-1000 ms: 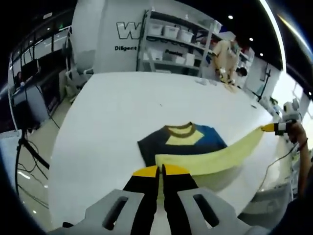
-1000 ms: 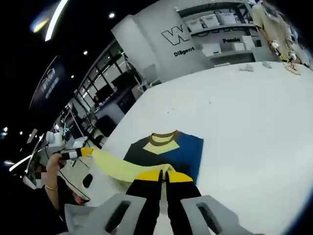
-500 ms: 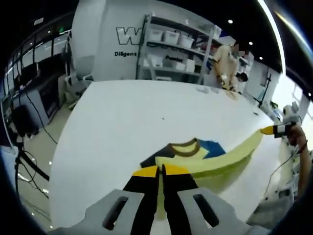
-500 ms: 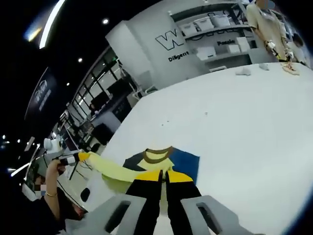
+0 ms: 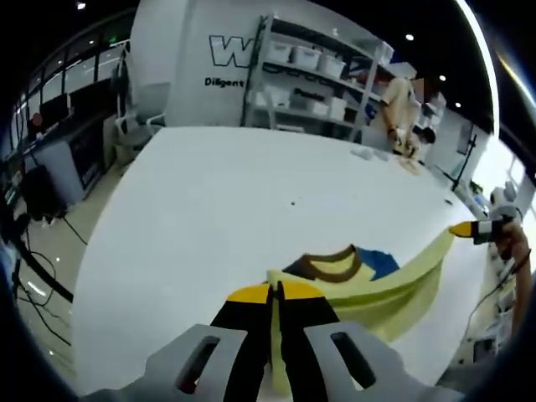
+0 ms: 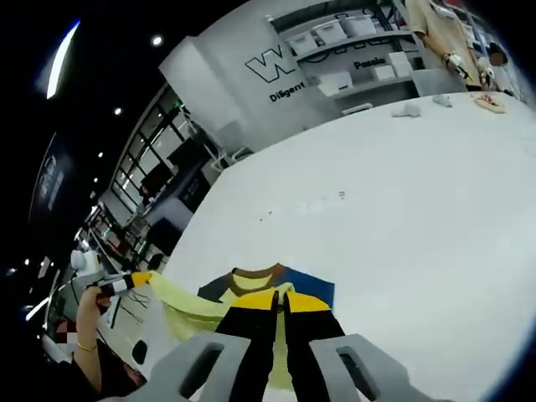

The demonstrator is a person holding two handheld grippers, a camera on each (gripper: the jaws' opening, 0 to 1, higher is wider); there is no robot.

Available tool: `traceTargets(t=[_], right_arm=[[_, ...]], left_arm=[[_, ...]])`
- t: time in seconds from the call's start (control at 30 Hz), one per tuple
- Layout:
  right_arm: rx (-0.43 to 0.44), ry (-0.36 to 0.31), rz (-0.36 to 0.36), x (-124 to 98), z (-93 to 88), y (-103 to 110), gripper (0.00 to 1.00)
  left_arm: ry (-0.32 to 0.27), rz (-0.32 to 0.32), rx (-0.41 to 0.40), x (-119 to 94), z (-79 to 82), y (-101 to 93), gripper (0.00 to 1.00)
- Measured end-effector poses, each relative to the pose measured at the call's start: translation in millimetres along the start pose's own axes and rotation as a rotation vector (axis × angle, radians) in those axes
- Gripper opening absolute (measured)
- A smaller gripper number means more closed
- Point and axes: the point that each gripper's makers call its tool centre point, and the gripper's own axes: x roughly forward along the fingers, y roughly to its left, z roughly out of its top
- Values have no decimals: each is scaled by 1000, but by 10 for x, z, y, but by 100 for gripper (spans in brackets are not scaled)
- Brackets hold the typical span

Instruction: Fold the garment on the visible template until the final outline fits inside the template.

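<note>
Both the left gripper [image 5: 275, 292] and the right gripper [image 6: 281, 299] have their jaws clamped on the pale yellow hem of the garment [image 5: 368, 276], stretched taut between them. Beyond lies its navy-and-blue body with a brown collar, on the white table [image 5: 226, 193].

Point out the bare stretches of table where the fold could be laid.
The white table is bare from the garment's collar to the far edge by the shelves, and left of it. It is crowded where both hand-held grippers, left and right, pinch the yellow hem.
</note>
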Motion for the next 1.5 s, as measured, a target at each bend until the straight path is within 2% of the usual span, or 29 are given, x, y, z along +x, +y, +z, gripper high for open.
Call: traceTargets(t=[0.17,0.23,0.4,0.43,0.53,0.7,0.77,0.9,1.07,1.2,1.5], right_arm=[[33,20,-27,201,15,-135,0],[57,33,-41,268,-3,-182,0],[49,88,-66,468,-100,-299,0],[16,100,-65,504,-110,-317,0],[12,99,-67,602,-84,-380,0],[38,97,-79,747,-86,-479,0],[58,108,-87,829,-138,-537,0],[53,106,-92,930,-210,-615,0],[64,134,-116,1048,-369,-767,0],[69,122,-112,1089,-417,-805,0],[-24,127,-108,1197,-458,-887,0]], left_arm=[[23,6,-53,219,-63,98,1],[39,1,-109,315,-119,133,1],[69,5,-109,530,-214,203,1],[70,2,-104,570,-213,219,1],[75,-2,-106,652,-235,243,1],[80,16,-177,791,-331,311,1],[84,30,-192,867,-390,346,1],[72,51,-200,914,-443,358,1],[69,69,-202,964,-518,391,1],[88,82,-205,997,-579,406,1],[84,93,-167,1086,-685,407,1]])
